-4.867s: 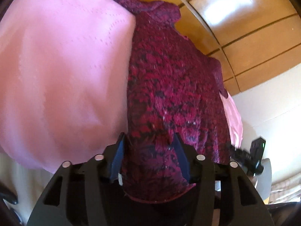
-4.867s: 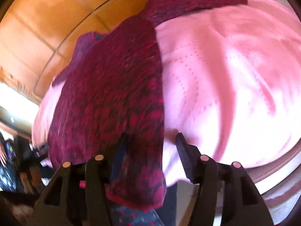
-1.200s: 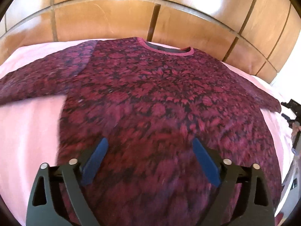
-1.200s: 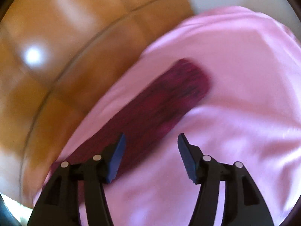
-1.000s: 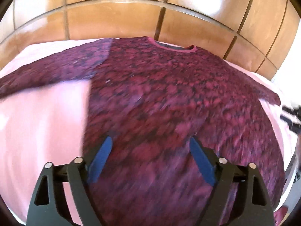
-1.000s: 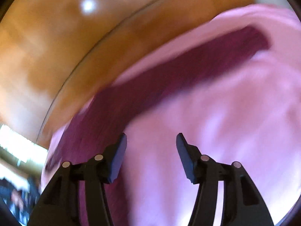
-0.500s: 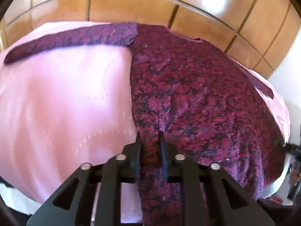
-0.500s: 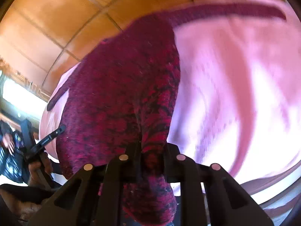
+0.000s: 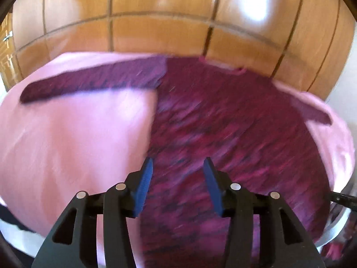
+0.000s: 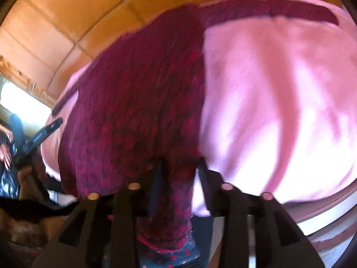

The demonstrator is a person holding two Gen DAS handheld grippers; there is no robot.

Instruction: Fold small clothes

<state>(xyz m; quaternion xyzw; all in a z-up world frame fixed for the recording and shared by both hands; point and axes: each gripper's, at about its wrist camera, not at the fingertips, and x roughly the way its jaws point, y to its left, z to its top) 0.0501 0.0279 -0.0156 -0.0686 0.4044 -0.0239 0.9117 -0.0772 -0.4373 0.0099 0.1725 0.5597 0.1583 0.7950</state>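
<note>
Maroon knit with a dark leaf pattern makes up the sweater (image 9: 223,120), which is spread flat on a pink sheet (image 9: 73,134) covering the bed. No container is seen in either view.

In the left wrist view, one sleeve (image 9: 93,82) is stretched out toward the left edge of the bed, the body is laid across the middle and right, and the neckline is turned to the far edge, just below glossy wooden panelling (image 9: 160,31). The other sleeve is seen reaching the right edge. The left tongs (image 9: 178,178) are shown with their blue pads apart and the jaws opening; the lower part of the sweater lies beneath the gap, and the pads are not pressed on it. The picture is blurred, so the hem itself cannot be made out.

In the right wrist view, a hand (image 10: 24,174) holding the other tool is seen at the far left. The sweater hangs over the near edge of the bed, and its hem corner droops between the fingers of the right tongs (image 10: 178,174). These jaws are opening too; whether the pads touch the cloth cannot be told. Bare pink sheet fills the right side.
</note>
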